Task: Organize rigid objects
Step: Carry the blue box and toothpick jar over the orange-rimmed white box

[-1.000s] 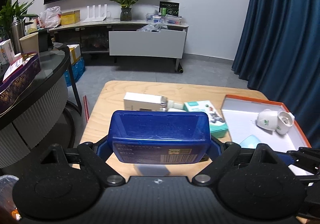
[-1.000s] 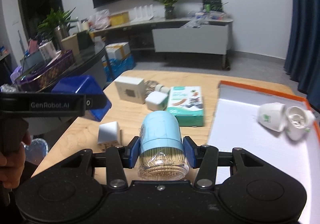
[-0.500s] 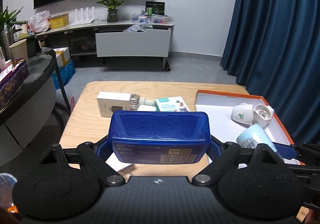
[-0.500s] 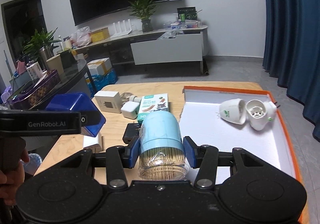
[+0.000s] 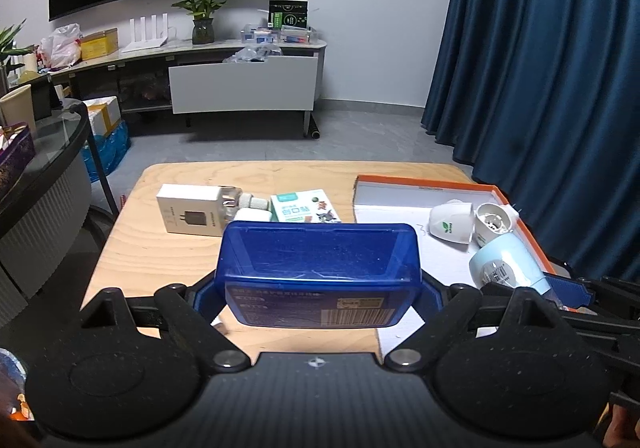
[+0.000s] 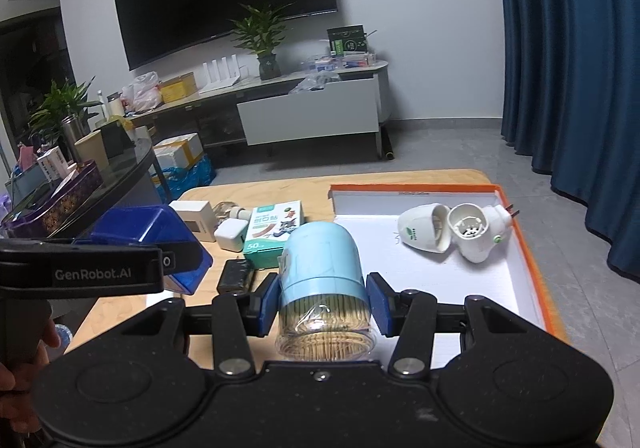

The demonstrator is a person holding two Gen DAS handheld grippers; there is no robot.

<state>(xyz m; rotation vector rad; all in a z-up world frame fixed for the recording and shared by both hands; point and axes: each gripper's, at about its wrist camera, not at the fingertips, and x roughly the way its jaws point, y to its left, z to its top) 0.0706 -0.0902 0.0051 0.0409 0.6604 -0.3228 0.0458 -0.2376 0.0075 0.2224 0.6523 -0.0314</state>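
Between the left tongs (image 5: 318,290), spread wide, sits a blue plastic box (image 5: 318,268), clamped and held over the counter (image 5: 160,260). Right tongs (image 6: 322,302) pinch a light-blue toothpick jar (image 6: 322,260) over the near end of the orange-rimmed tray (image 6: 524,248). Tray holds only 2 white plug-in pieces (image 6: 452,228). Left out: white charger box (image 5: 190,215), green carton (image 6: 274,228), small black item (image 6: 236,275). Early stage, likely.

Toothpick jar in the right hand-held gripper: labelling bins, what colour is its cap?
Pale blue cap, clearest in the right wrist view.
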